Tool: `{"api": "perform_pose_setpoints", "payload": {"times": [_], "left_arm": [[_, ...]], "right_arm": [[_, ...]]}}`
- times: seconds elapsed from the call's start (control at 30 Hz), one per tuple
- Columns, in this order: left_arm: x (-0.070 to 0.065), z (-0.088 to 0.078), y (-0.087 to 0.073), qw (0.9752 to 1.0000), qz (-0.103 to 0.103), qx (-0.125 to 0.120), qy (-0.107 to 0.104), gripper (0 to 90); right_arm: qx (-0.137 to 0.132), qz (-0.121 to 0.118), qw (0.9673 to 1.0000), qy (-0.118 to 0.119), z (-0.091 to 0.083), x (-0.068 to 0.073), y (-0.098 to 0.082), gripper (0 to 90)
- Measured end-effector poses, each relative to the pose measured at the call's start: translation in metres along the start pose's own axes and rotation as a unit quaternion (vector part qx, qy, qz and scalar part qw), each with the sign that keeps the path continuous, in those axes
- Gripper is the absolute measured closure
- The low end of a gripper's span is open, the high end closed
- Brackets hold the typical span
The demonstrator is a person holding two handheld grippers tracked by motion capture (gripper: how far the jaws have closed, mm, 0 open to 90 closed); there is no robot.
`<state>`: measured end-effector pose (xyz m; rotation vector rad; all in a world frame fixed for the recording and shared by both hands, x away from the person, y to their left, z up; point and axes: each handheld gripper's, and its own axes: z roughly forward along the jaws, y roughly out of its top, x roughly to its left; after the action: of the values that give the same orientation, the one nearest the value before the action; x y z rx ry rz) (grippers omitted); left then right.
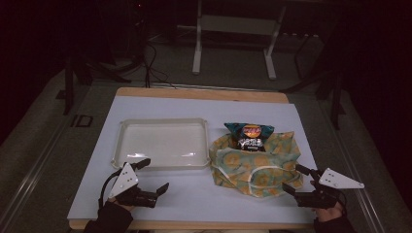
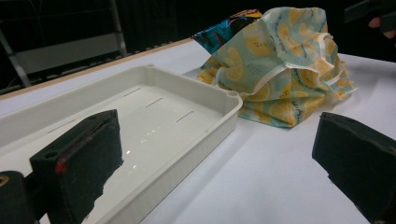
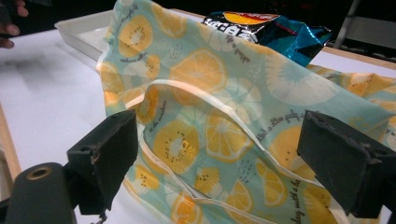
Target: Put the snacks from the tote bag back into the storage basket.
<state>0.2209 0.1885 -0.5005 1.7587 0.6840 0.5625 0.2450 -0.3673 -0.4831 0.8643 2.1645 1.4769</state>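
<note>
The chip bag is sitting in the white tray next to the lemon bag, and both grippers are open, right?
Not quite. The white tray has nothing in it. The chip bag is poking out of the top of the lemon bag beside the tray, as the high view shows. The rest is right: the left gripper and right gripper are both open.

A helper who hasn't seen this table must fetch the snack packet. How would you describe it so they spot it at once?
On the white table, look right of the empty white tray to the lemon-print cloth bag. The snack packet pokes out of its far end: glossy teal and black foil, the only shiny printed wrapper there.
</note>
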Motion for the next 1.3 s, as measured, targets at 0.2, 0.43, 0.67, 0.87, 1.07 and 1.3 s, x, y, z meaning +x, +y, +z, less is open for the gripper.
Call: {"api": "perform_pose_setpoints", "payload": {"times": [0.2,0.43,0.67,0.87,1.07,1.3], "left_arm": [[0.003,-0.002,-0.001,1.0000,-0.005,0.004,0.007,2.1],[0.001,-0.005,-0.001,0.9999,-0.009,0.000,0.004,2.1],[-0.001,-0.005,-0.001,1.0000,0.000,0.003,0.001,2.0],[-0.003,-0.005,0.000,1.0000,0.005,0.002,0.000,2.1],[-0.003,-0.005,0.000,1.0000,0.007,0.002,-0.002,2.0],[-0.004,-0.005,-0.001,0.9999,0.011,0.006,-0.006,2.1]], "right_arm": [[0.010,0.010,0.9999,0.005,-0.007,-0.005,0.005,11.6],[0.014,0.019,0.9996,0.017,-0.003,-0.005,0.015,11.1],[0.007,-0.012,0.9980,0.061,0.003,-0.002,0.033,11.2],[-0.004,-0.030,0.9971,0.070,0.008,-0.005,0.053,11.3],[-0.013,-0.046,0.9967,0.065,0.013,-0.016,0.074,13.7],[-0.020,-0.049,0.9966,0.063,0.026,-0.030,0.092,15.4]]}}
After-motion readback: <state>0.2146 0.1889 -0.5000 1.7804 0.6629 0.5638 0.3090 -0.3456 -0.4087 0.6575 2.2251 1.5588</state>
